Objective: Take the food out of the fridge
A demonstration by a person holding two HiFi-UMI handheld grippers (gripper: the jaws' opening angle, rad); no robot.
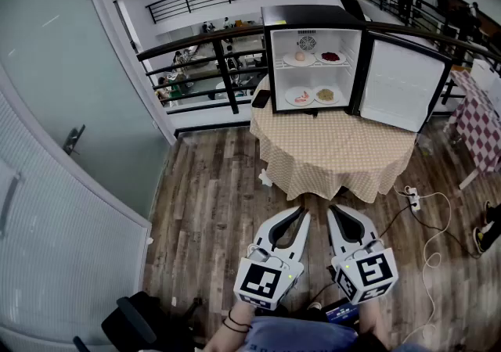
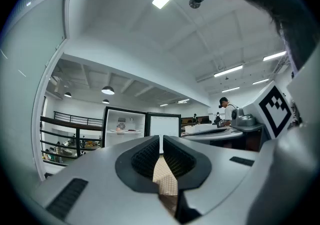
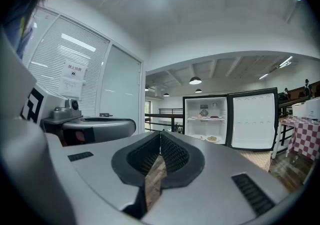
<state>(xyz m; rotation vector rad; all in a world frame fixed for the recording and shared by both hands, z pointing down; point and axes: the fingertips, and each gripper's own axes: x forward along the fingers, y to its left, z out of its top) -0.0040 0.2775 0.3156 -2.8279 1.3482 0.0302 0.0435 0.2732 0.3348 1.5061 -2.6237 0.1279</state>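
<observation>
A small black fridge (image 1: 270, 61) stands on a round table, its door (image 1: 401, 86) swung open to the right. On the upper shelf sit a plate with pale round food (image 1: 299, 59) and a plate of dark red food (image 1: 331, 57). Two more plates (image 1: 300, 96) (image 1: 325, 95) rest on the lower shelf. My left gripper (image 1: 302, 213) and right gripper (image 1: 331, 211) hang side by side over the wooden floor, well short of the table, both shut and empty. The fridge (image 2: 125, 126) (image 3: 206, 121) shows far off in both gripper views.
A checked cloth (image 1: 344, 147) drapes the round table. A dark phone-like object (image 1: 261, 98) lies at the table's left edge. Black railing (image 1: 203, 53) runs behind. A power strip and cable (image 1: 412, 200) lie on the floor to the right. A glass partition (image 1: 63, 108) stands at left.
</observation>
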